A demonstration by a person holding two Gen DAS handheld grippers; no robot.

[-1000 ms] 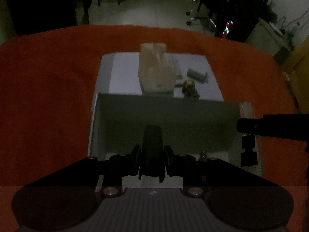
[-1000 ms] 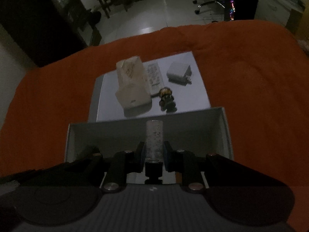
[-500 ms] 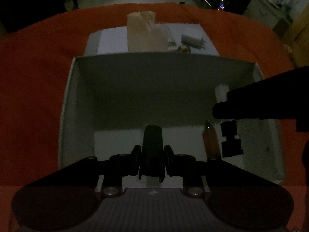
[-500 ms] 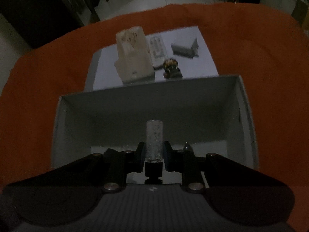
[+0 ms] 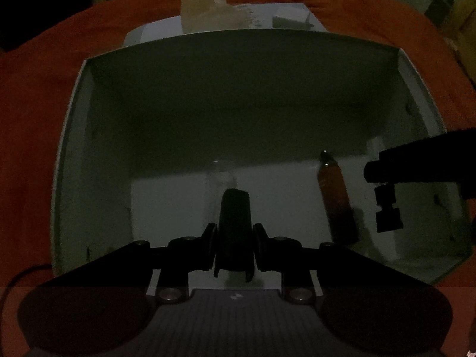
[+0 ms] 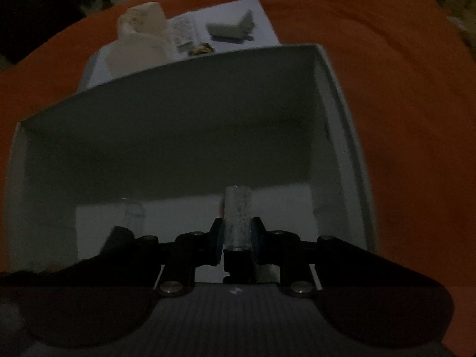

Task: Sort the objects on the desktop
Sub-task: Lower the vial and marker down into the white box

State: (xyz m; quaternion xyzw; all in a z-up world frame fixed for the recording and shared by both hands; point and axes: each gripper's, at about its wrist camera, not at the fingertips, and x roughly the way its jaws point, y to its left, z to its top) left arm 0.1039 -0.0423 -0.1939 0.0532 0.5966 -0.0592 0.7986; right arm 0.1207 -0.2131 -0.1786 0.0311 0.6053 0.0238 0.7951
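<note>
Dim room, orange cloth [image 5: 44, 89], white box [image 5: 71, 136], left claw [image 5: 234, 232] clamping dark object [image 5: 235, 217], right claw [image 6: 237, 235] clamping clear tube [image 6: 237, 217]

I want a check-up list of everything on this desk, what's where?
Surface: orange cloth under a white sheet.
Job's things: open grey box; brown bottle lying inside it.
Clutter: beige carton, white charger, small figurine behind the box.
Tongs: left tongs grip a dark object; right tongs grip a clear tube.
Cables: thin wire.
Surroundings: dim room.
</note>
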